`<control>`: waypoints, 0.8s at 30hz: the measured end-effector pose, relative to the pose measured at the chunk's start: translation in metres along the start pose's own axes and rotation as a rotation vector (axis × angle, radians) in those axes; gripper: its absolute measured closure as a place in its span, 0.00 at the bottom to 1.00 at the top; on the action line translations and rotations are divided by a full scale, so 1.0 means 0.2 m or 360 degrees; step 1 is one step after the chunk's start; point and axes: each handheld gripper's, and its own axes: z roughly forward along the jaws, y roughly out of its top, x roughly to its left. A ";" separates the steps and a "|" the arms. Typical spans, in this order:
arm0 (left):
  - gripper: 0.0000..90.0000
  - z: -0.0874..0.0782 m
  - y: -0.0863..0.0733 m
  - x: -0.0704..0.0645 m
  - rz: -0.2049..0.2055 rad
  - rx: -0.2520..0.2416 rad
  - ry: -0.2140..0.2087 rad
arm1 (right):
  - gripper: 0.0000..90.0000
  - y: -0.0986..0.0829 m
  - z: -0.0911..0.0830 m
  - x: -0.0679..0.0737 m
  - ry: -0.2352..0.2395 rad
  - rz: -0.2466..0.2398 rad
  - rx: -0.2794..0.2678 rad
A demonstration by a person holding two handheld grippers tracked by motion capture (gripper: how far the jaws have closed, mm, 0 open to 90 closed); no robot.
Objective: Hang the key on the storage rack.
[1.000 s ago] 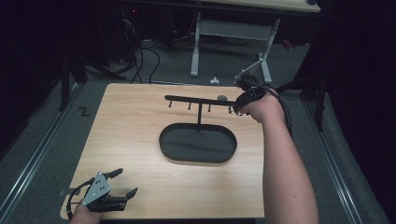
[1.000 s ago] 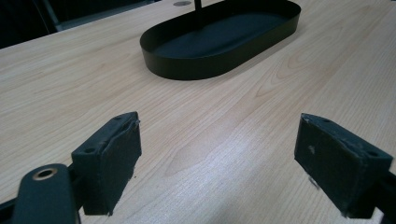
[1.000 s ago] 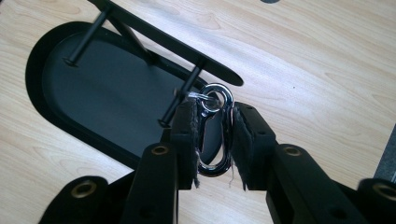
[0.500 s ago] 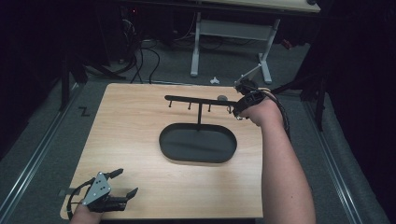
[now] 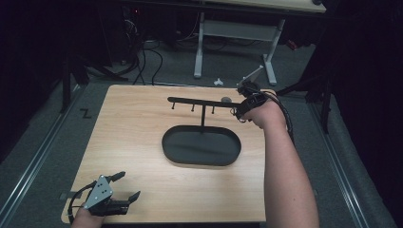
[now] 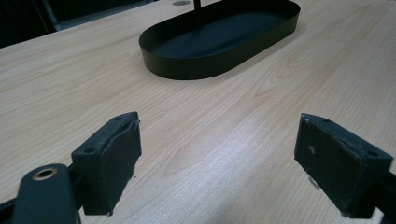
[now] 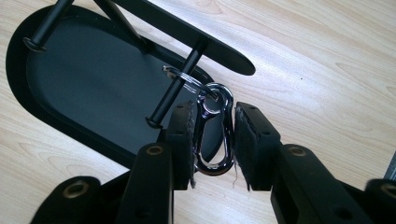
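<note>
A black stand has an oval tray (image 5: 202, 145) as its base and a horizontal bar (image 5: 199, 102) with short pegs. At the bar's right end my right gripper (image 5: 240, 111) is shut on a silver carabiner (image 7: 215, 135). The carabiner's key ring (image 7: 187, 77) is looped around a peg (image 7: 180, 79) under the bar (image 7: 187, 32), and the jaws (image 7: 215, 109) hold its two sides. My left gripper (image 5: 129, 184) rests open at the table's near left corner. Nothing lies between its pads (image 6: 219, 149), which face the tray (image 6: 219, 65).
The wooden table (image 5: 133, 137) stands on a grey floor. A white-legged desk (image 5: 237, 33) and cables (image 5: 142, 57) lie beyond its far edge. A small grey round object (image 5: 226, 99) sits on the table just behind the bar.
My right hand has shifted slightly toward the near side at the bar's end, still holding the carabiner. The left gripper has not moved.
</note>
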 end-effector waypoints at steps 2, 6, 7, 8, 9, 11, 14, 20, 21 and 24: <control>0.17 0.00 0.00 0.00 0.0001 0.0001 -0.0002 | 0.75 0.00 0.00 0.00 -0.0003 0.0000 0.0000; 0.17 0.00 0.00 0.00 -0.0003 -0.0002 -0.0002 | 0.74 0.00 0.00 0.00 -0.0003 0.0010 0.0000; 0.17 0.00 0.00 0.00 -0.0005 -0.0002 -0.0001 | 0.74 0.00 0.00 0.00 -0.0003 0.0011 -0.0003; 0.17 0.00 0.00 0.00 -0.0005 -0.0003 -0.0002 | 0.74 0.00 -0.01 0.00 -0.0001 0.0011 -0.0008; 0.17 0.00 0.00 0.00 -0.0005 -0.0003 -0.0002 | 0.74 0.00 -0.01 0.00 -0.0001 0.0011 -0.0008; 0.17 0.00 0.00 0.00 -0.0005 -0.0004 -0.0001 | 0.74 0.00 -0.01 0.00 -0.0002 0.0010 -0.0008; 0.17 0.00 0.00 0.00 -0.0002 -0.0003 -0.0002 | 0.73 0.00 -0.01 0.00 -0.0001 0.0009 -0.0007; 0.17 0.00 0.00 0.00 -0.0003 -0.0003 -0.0002 | 0.72 -0.01 0.00 0.01 -0.0012 -0.0002 -0.0003; 0.17 0.00 0.00 0.00 -0.0003 -0.0003 -0.0002 | 0.72 -0.01 0.00 0.01 -0.0012 -0.0002 -0.0003; 0.17 0.00 0.00 0.00 -0.0003 -0.0004 -0.0001 | 0.71 -0.02 0.00 0.02 -0.0016 0.0004 -0.0003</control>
